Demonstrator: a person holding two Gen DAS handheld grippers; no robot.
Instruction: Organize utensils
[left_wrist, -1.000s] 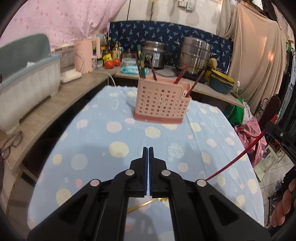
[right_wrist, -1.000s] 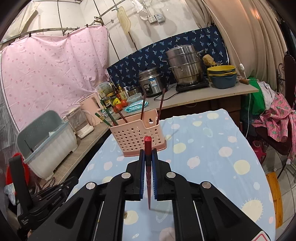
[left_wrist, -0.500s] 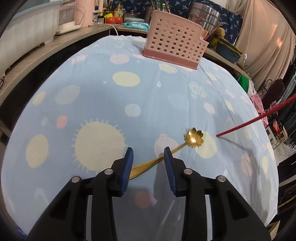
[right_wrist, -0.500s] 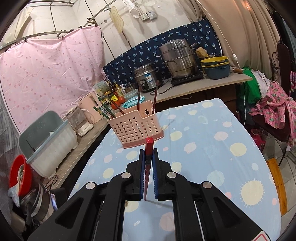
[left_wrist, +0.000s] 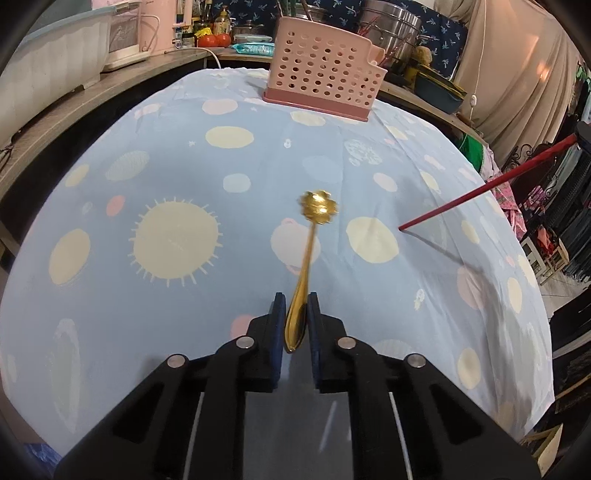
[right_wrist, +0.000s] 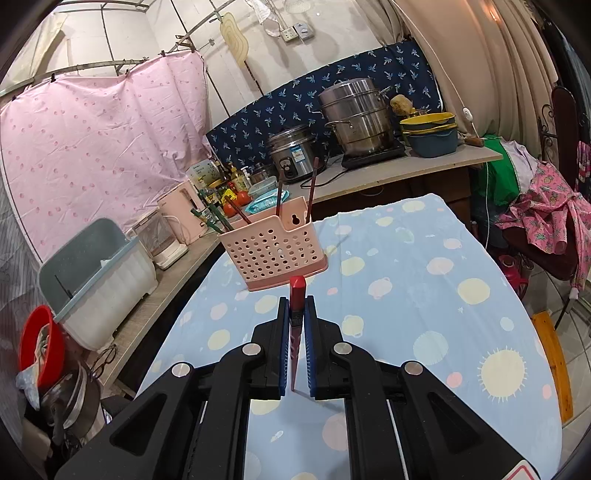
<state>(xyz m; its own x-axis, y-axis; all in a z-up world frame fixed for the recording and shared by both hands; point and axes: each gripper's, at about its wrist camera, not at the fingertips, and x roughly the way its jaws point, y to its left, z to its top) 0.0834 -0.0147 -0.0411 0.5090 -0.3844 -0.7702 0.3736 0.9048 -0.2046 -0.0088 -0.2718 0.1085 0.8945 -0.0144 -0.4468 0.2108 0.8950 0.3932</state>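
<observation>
Your left fingers (left_wrist: 277, 314) are closing on the gold spoon (left_wrist: 308, 266): its handle end sits between the blue pads, both look to be touching it, gap narrow. Your right fingers (right_wrist: 283, 325) are near fully closed, clamped on a red chopstick (right_wrist: 296, 295).

Largest to smallest:

- Table (left_wrist: 177, 177), blue cloth with pale spots and suns, fills the left view and most of the right view.
- Counter (right_wrist: 424, 166) behind the table carries a steel steamer pot (right_wrist: 356, 114), a rice cooker (right_wrist: 291, 151) and stacked bowls (right_wrist: 430, 131).
- Grey bin (right_wrist: 96, 266) on the side shelf, left of the table.
- Pink basket (right_wrist: 271, 251) stands upright at the far end of the table, dead ahead of your right gripper (right_wrist: 296, 325). Several chopsticks (right_wrist: 312, 192) lean out of it. In the left view it's at the top, well apart from your left gripper (left_wrist: 296, 314).
- Red chopstick: blunt end pokes up past the right fingertips, thin end runs down between the pads. In the left view it comes in from the right edge, tip above the cloth with a shadow under it, to the right of the spoon.
- Spoon: flower-shaped bowl points away from you toward the basket, slightly blurred. Can't tell if the bowl still touches the cloth.
</observation>
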